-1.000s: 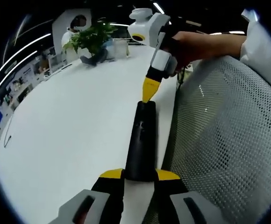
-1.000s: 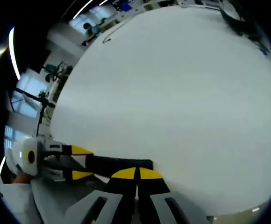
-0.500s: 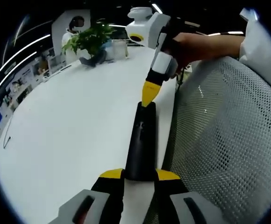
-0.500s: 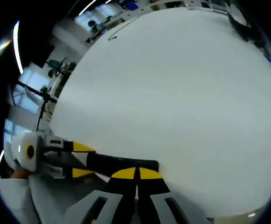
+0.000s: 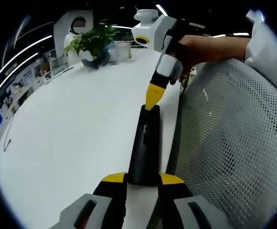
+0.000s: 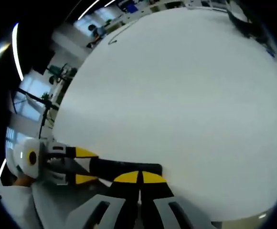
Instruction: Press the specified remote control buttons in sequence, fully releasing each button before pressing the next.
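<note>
in the left gripper view, the white table (image 5: 71, 124) carries a potted plant (image 5: 91, 40) at its far end; the left gripper (image 5: 143, 183) clamps the near end of the black remote control (image 5: 144, 145), which lies along the table edge beside a mesh chair (image 5: 234, 143). the right gripper (image 5: 151, 101), jaws pinched together, tips onto the remote's far end. the right gripper view adds the left gripper's side profile.

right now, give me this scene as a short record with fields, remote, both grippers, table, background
remote: long black remote control lying on the table near its edge
left gripper: yellow-tipped left gripper shut on the remote's near end
right gripper: right gripper shut, tips together at the remote's far end
surface: white table
beside table: white mesh chair back
background: green potted plant at the table's far end
</note>
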`<state>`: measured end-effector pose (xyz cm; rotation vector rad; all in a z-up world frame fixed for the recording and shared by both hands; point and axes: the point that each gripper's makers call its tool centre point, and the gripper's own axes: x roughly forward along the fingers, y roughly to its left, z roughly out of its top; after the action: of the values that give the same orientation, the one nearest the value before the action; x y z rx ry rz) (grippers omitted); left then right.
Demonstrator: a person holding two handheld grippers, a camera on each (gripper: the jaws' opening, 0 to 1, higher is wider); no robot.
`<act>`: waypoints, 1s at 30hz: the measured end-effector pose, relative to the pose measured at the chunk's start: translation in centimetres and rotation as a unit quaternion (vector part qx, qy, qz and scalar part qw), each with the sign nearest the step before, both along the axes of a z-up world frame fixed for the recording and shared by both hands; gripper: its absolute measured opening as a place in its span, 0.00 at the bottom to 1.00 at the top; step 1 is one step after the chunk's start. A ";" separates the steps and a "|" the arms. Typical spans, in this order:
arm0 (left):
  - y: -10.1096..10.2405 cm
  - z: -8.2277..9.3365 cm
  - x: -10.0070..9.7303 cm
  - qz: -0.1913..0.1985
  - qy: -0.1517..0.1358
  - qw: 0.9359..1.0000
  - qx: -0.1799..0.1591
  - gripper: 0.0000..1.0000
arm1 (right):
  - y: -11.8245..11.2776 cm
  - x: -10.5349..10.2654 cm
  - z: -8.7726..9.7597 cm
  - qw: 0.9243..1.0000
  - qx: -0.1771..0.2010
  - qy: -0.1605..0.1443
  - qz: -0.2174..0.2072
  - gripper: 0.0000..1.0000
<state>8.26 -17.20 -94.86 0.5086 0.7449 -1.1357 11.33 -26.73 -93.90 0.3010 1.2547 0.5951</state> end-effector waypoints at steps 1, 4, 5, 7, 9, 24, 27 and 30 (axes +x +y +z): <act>0.0 0.0 0.0 0.000 0.000 1.000 0.000 0.25 | 0.0 0.0 0.0 1.000 0.001 0.001 -0.001 0.00; 0.0 0.0 0.0 0.001 0.000 1.000 0.000 0.25 | 0.1 0.0 0.0 1.000 -0.003 -0.003 0.002 0.00; 0.0 0.0 0.0 0.001 0.000 1.000 0.000 0.25 | 0.1 0.0 0.1 1.000 -0.005 -0.005 0.004 0.00; 0.0 0.0 0.0 0.002 0.000 1.000 0.000 0.25 | 0.0 0.0 0.0 1.000 -0.006 -0.006 0.005 0.00; 0.0 0.0 0.0 0.003 0.000 1.000 0.000 0.25 | 0.0 0.0 0.0 1.000 -0.004 -0.003 0.002 0.00; 0.0 0.0 0.0 0.002 -0.001 1.000 -0.001 0.25 | 0.1 -0.1 0.1 1.000 -0.001 0.001 -0.005 0.00; 0.0 0.0 0.0 0.001 -0.001 1.000 -0.001 0.25 | 0.0 0.0 0.1 1.000 0.003 0.006 -0.010 0.00; -0.1 0.1 0.0 0.001 -0.001 1.000 -0.002 0.25 | 0.1 0.0 0.1 1.000 -0.014 0.001 0.008 0.00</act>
<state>8.27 -17.25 -94.79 0.5053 0.7416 -1.1344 11.32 -26.68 -93.76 0.2691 1.2667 0.5903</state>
